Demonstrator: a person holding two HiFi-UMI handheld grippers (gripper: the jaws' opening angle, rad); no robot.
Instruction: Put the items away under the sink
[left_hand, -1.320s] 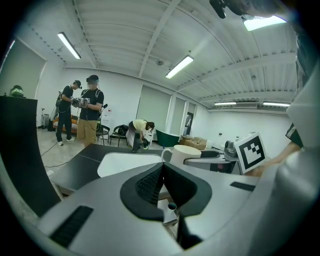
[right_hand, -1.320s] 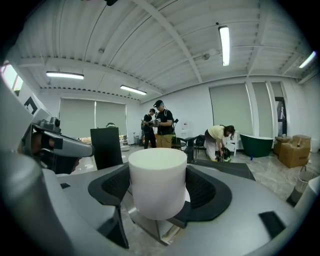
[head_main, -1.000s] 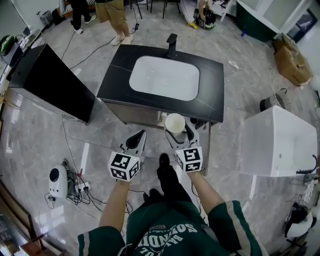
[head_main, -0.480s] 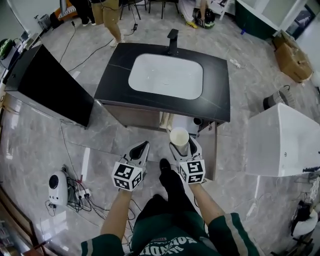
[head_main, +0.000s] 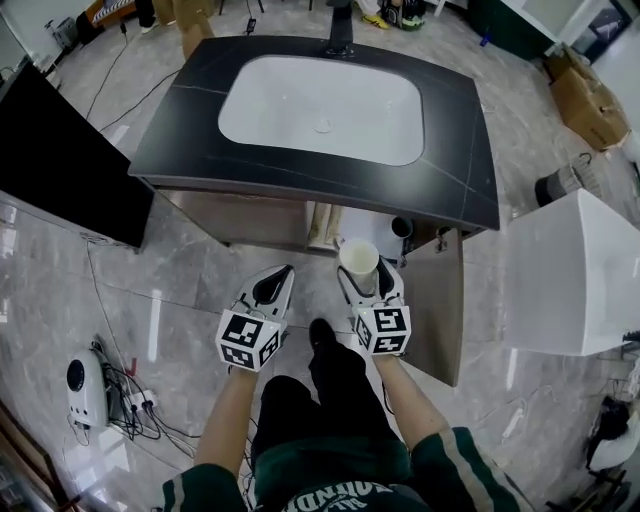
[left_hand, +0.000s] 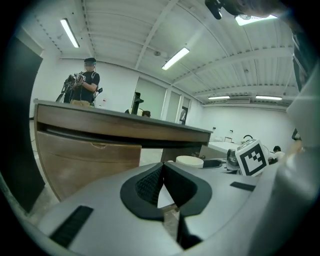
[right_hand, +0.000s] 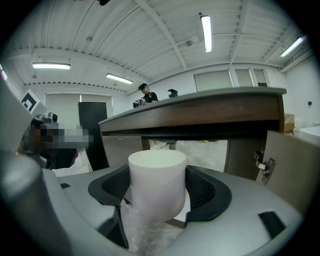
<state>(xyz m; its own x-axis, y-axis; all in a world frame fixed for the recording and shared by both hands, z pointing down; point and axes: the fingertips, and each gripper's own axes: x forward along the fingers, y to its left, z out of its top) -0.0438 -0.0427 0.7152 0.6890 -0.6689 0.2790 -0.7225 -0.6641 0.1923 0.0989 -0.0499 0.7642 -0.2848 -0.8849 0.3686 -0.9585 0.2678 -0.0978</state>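
A white cup-like cylinder (head_main: 358, 256) stands upright between the jaws of my right gripper (head_main: 366, 278), which is shut on it. In the right gripper view the cylinder (right_hand: 157, 182) fills the gap, with crinkled clear plastic under it. It hangs just in front of the open cabinet (head_main: 345, 225) under the black sink counter (head_main: 455, 170). My left gripper (head_main: 272, 287) is beside it to the left, jaws shut with nothing between them; its pads (left_hand: 150, 186) meet in the left gripper view.
The cabinet door (head_main: 440, 300) stands open at the right of my right gripper. Inside the cabinet are white items and a dark round object (head_main: 402, 227). A black panel (head_main: 55, 165) is at left, a white tub (head_main: 575, 280) at right, and a white device with cables (head_main: 82, 385) on the floor.
The view has closed in on the vanity, and both grippers are nearer the cabinet opening. The right gripper still holds the white cylinder; the left stays shut.
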